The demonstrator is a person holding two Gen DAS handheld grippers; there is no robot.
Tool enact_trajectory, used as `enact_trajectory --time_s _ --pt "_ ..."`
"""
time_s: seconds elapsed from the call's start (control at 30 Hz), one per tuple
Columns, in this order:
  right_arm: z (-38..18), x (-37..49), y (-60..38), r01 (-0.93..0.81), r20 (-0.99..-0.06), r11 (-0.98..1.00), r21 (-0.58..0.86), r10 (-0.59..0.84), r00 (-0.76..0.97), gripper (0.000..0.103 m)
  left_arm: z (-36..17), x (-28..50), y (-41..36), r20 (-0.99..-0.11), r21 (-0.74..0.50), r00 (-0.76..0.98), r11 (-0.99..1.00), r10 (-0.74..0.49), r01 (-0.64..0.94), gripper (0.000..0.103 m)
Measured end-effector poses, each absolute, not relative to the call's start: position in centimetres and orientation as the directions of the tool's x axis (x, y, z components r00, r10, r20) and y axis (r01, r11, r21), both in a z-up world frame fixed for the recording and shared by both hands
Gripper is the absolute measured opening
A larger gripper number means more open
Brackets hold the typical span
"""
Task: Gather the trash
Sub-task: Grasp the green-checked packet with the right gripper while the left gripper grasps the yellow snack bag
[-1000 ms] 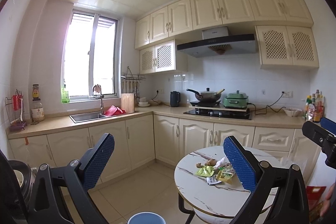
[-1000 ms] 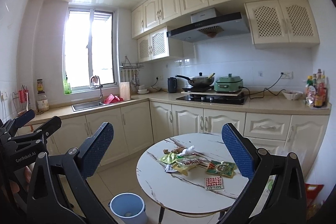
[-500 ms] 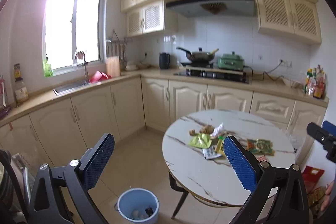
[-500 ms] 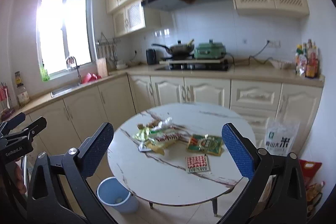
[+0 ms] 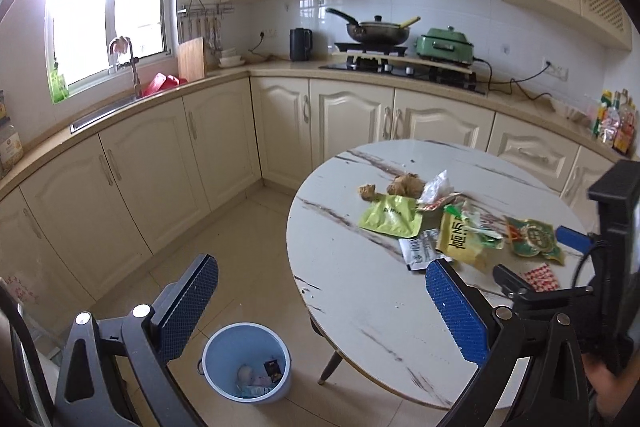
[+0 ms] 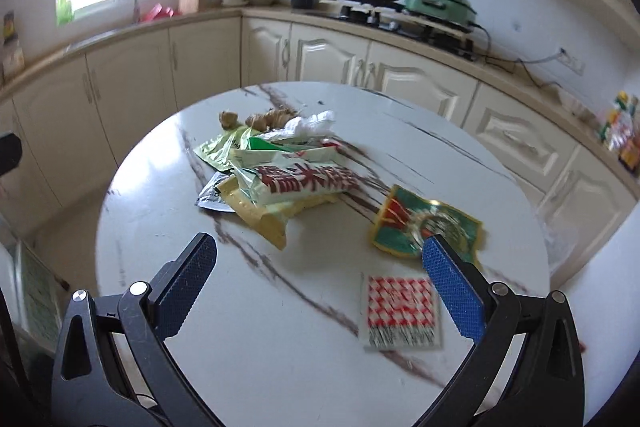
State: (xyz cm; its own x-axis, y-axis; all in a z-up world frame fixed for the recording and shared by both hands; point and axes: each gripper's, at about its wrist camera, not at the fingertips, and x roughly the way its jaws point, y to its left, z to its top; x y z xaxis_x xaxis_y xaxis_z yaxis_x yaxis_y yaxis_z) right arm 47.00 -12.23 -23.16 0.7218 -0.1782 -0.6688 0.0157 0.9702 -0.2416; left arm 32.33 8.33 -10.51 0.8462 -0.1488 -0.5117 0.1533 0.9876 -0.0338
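Snack wrappers lie on a round white marble table: a red-and-white checkered packet, a green-and-red wrapper, a pale bag with red characters on a yellow bag, a green pouch, ginger pieces and crumpled white plastic. My right gripper hangs open above the table's near side, the checkered packet by its right finger. My left gripper is open over the table's left edge. A blue bin stands on the floor below, some trash inside.
Cream cabinets and a counter wrap the left and back, with a sink, a stove with a wok and a green cooker. Tiled floor lies open between the cabinets and the table. The right gripper's black body shows at the right edge.
Both views have tipped downward and moved closer to the table. The wrappers now fill the right wrist view and the bin shows in full. Both grippers stay open.
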Motion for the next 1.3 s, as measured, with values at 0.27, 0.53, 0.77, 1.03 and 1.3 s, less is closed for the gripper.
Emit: enact_trajectory --time_s 0.27,0.53,0.77,1.03,1.3 --pt "-24.6 52.0 -11.3 -0.046 -0.645 0.952 -0.303 -0.169 0.745 0.094 -11.5 37.2 8.5 -0.549 -0.067 0.811 0.978 -0.200 0.196 0.102" --pt "-24.3 52.8 -14.9 -0.040 -0.662 0.985 -0.170 -0.084 0.744 0.034 -13.2 41.2 6.2 -0.602 -0.109 0.748 0.957 -0.280 0.270 0.102" --pt "-23.0 50.4 -20.3 0.018 -0.650 0.999 -0.034 -0.036 0.759 0.014 -14.7 44.1 1.6 -0.653 -0.147 0.649 0.906 -0.390 0.396 0.102" --pt "-22.8 47.5 -22.6 0.029 -0.638 0.999 0.030 -0.003 0.770 0.014 -16.0 47.2 -3.0 -0.700 -0.164 0.574 0.878 -0.424 0.449 0.101" --pt "-23.3 46.5 -24.0 0.041 -0.634 0.996 0.085 0.022 0.773 0.014 -17.4 48.0 -8.9 -0.732 0.026 0.603 0.871 -0.317 0.490 0.084"
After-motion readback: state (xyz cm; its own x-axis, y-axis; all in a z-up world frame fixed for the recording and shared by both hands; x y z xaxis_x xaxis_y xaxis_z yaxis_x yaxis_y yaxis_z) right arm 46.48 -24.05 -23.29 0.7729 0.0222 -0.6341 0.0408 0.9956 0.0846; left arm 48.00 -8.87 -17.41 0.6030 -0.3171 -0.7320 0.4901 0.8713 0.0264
